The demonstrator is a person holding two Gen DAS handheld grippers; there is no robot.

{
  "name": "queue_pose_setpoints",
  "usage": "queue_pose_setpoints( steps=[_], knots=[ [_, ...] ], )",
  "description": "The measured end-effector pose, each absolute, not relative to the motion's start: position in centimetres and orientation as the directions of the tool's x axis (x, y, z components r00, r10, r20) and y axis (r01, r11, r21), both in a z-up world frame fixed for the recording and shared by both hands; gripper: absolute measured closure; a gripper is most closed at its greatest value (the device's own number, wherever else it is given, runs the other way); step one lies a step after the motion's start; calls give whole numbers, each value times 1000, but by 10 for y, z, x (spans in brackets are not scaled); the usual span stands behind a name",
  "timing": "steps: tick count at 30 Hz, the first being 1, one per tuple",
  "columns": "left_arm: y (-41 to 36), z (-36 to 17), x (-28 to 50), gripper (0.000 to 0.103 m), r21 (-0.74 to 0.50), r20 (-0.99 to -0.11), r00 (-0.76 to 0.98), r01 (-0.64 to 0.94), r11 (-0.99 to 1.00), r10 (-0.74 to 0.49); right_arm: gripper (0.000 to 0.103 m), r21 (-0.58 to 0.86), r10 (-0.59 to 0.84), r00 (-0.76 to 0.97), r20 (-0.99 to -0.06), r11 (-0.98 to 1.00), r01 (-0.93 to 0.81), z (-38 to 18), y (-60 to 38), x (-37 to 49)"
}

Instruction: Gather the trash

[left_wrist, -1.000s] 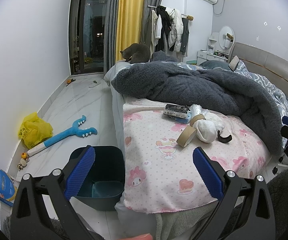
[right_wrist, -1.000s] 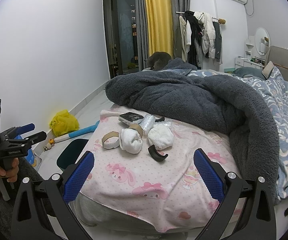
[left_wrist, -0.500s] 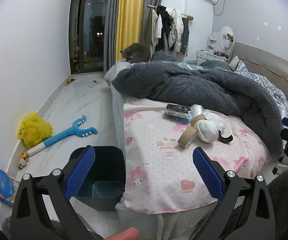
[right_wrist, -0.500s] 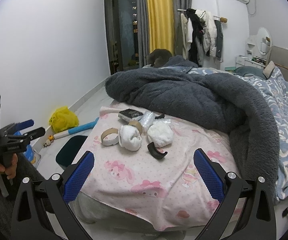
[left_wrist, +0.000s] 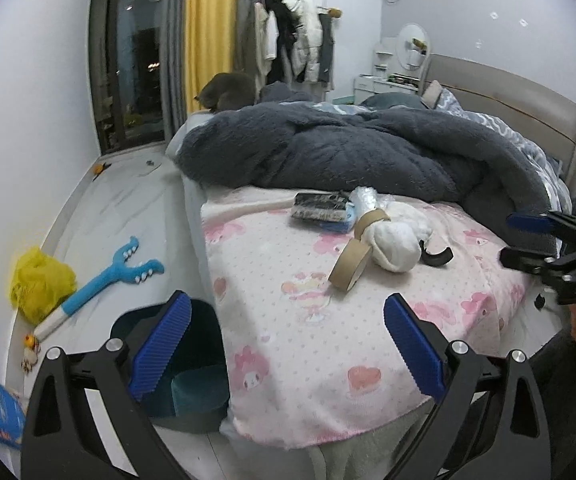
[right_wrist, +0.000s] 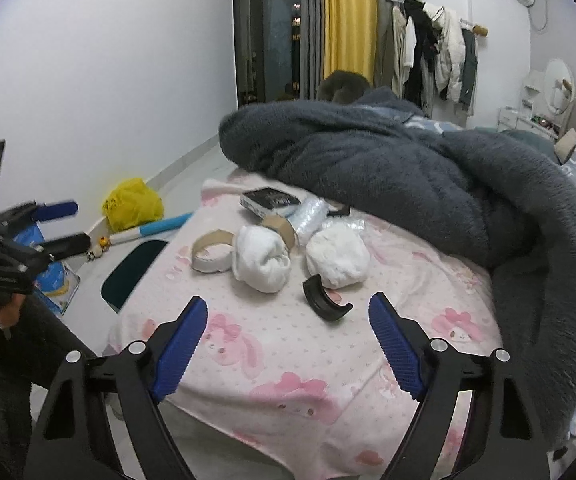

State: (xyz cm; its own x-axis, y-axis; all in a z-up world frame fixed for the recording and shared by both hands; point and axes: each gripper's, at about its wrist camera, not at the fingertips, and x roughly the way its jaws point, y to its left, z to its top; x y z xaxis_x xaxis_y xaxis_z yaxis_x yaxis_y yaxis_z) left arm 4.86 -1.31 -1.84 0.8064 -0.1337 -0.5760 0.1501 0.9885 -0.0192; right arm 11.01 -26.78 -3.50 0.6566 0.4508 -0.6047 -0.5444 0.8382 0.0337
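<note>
Trash on the pink blanket (right_wrist: 288,364) at the bed's near end: an empty tape roll (right_wrist: 212,251), two white wads (right_wrist: 263,258) and (right_wrist: 342,254), a black curved piece (right_wrist: 324,300) — all beyond the right gripper (right_wrist: 288,340), whose jaws were spread and held nothing. The left gripper (left_wrist: 286,344) was likewise spread and empty, with a dark bin (left_wrist: 192,364) on the floor just behind its left finger.

A home bedroom is shown: a bed (left_wrist: 328,340) is covered by a pink cartoon sheet and a dark fleece blanket (left_wrist: 348,152), clothes (right_wrist: 436,56) are hung on a rail, and yellow curtains (left_wrist: 208,28) are drawn beside a dark window.
</note>
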Motion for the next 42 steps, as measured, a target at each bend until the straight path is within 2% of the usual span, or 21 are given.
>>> queue_pose_setpoints(
  steps=[3,6,15,21,25,33,36,40,42],
  knots=[
    [-17,-23,60,8,-20,-577,799,193,981,-169,24,38,448,637,-627,834,-550,-46,-269,128],
    [-24,-29,69,21,-3,-588,785,240,971,-196,31,50,455,610,-649,826,-562,-55,-271,145],
    [-54,-53,107,32,33,-628,732,362,931,-263,47,61,481,529,-699,778,-626,-83,-265,176],
    [-59,-64,129,37,5,-643,710,380,925,-288,51,52,484,509,-712,759,-650,-90,-259,190],
    [-64,-70,140,46,7,-658,695,392,920,-291,58,54,481,495,-724,754,-654,-95,-259,201],
    [-70,-79,151,48,-24,-679,662,413,910,-319,66,71,496,451,-742,727,-683,-107,-255,211],
    [-73,-84,156,55,-15,-699,647,412,911,-305,67,65,489,436,-755,718,-693,-112,-251,213],
    [-77,-87,159,56,-31,-704,632,426,904,-322,68,60,483,426,-765,713,-699,-117,-246,216],
    [-78,-89,161,58,-40,-709,624,430,902,-329,71,51,476,425,-770,710,-702,-119,-242,217]
  ],
)
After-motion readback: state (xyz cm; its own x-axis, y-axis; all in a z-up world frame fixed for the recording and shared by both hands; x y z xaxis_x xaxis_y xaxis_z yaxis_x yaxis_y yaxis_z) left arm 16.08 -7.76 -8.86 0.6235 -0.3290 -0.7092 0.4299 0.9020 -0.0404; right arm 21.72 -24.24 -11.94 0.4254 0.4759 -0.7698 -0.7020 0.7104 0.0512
